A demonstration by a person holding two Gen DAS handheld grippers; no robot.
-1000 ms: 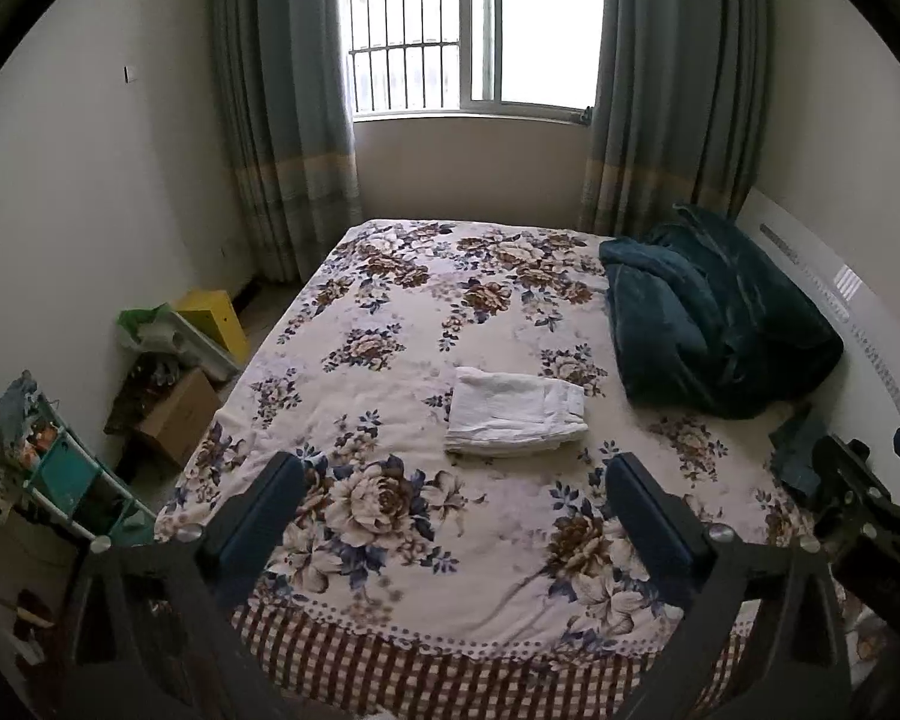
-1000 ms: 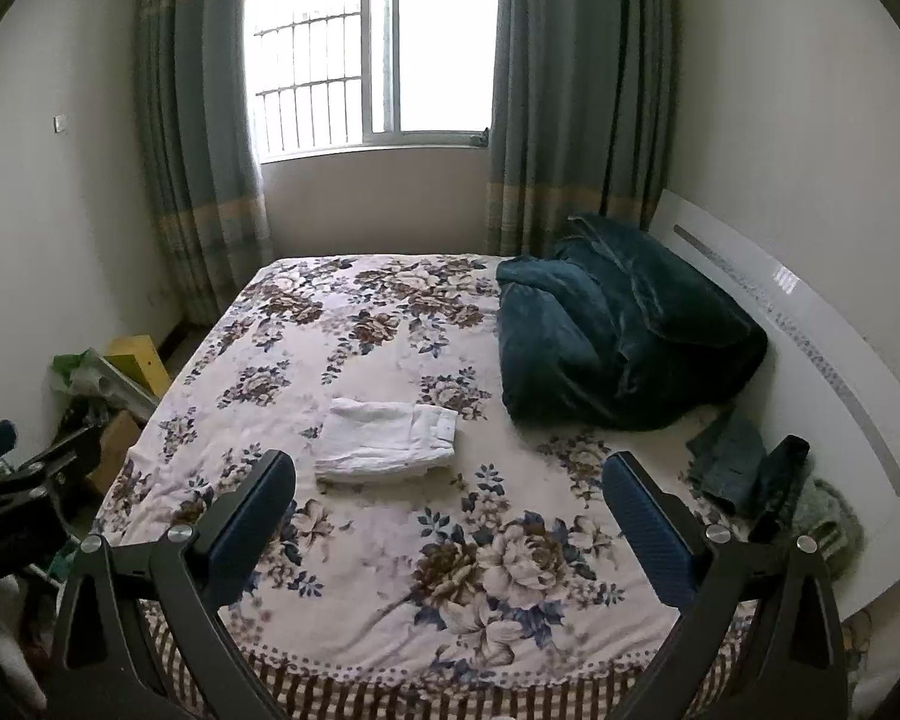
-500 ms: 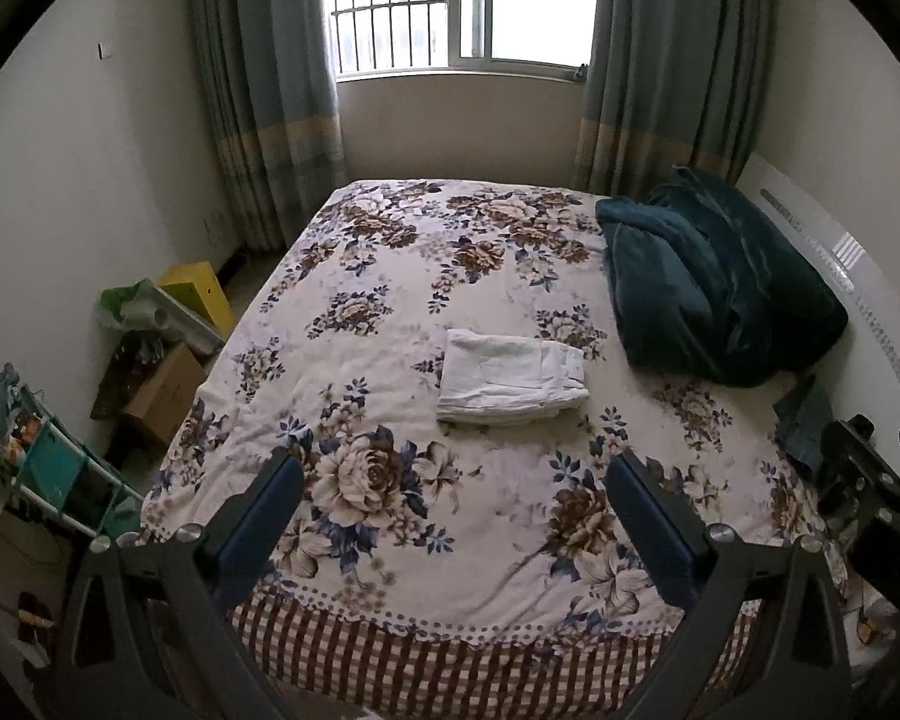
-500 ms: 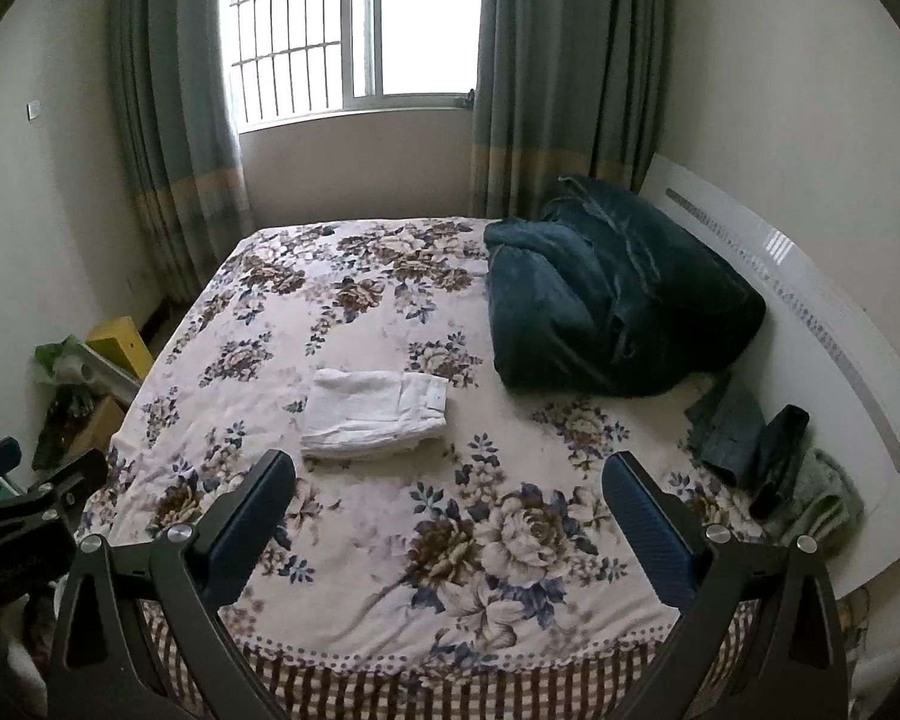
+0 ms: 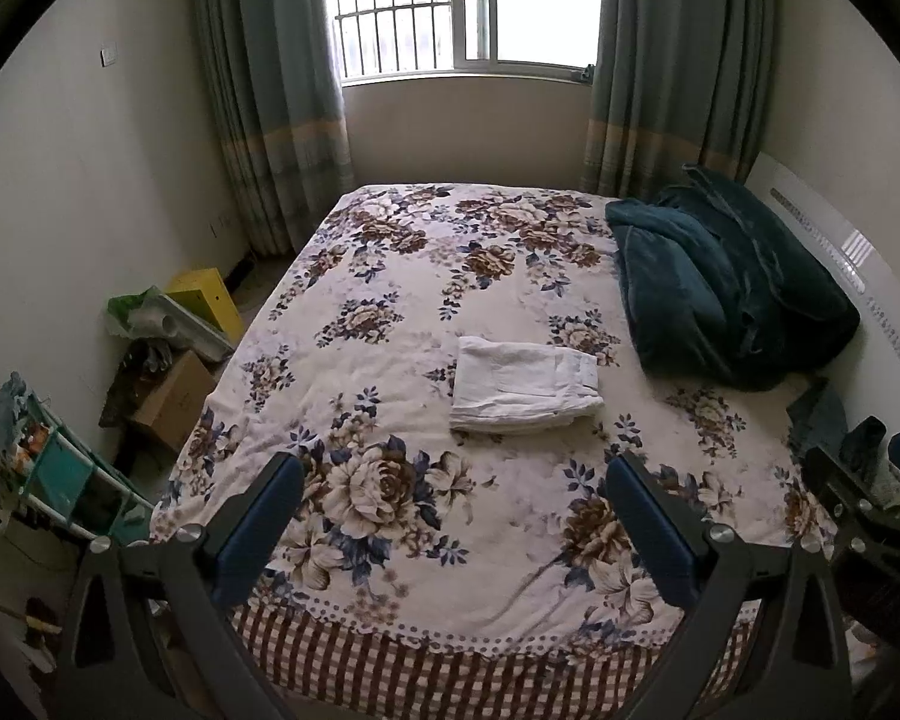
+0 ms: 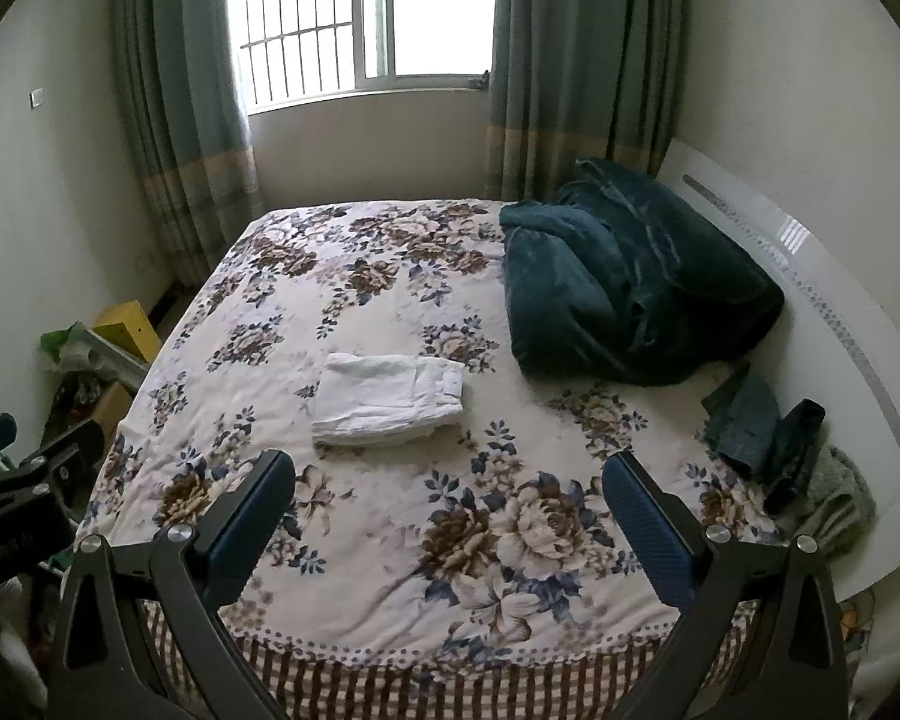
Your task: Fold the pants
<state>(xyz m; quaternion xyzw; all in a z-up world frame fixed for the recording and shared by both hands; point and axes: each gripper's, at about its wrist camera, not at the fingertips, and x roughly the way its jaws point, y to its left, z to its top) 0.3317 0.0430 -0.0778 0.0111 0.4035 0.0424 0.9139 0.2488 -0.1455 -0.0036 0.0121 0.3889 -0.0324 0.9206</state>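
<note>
Pants: one pair of white pants (image 5: 525, 384) (image 6: 390, 399), folded into a compact, layered rectangle, its stacked edges showing on the side nearest the claws. The top face is slightly creased and a seam line shows at the right end.
Where the pants lie: flat on the bed (image 5: 390, 312) (image 6: 342, 300), ahead of both claws and well apart from them. From the left claw they sit ahead and between its fingers; from the right claw they sit ahead and toward its left finger.
Count: one pair of pants, one bed with a floral cover, one dark teal blanket (image 5: 726, 288) (image 6: 630, 282), two curtains flanking one barred window (image 5: 450, 6) (image 6: 354, 18), two claws.
Blanket: bunched in a heap ahead and to the right of both claws, just beside the pants but not touching them.
Other clothes: a small dark pile (image 6: 768, 432) lies far right of the right claw, by the headboard (image 6: 810, 276).
Left claw (image 5: 453, 525): fingers spread wide, holding nothing, touching nothing, held above the near edge of the bed.
Right claw (image 6: 450, 522): fingers spread wide, empty, also above the near edge of the bed; it appears at the right margin of the left view.
</note>
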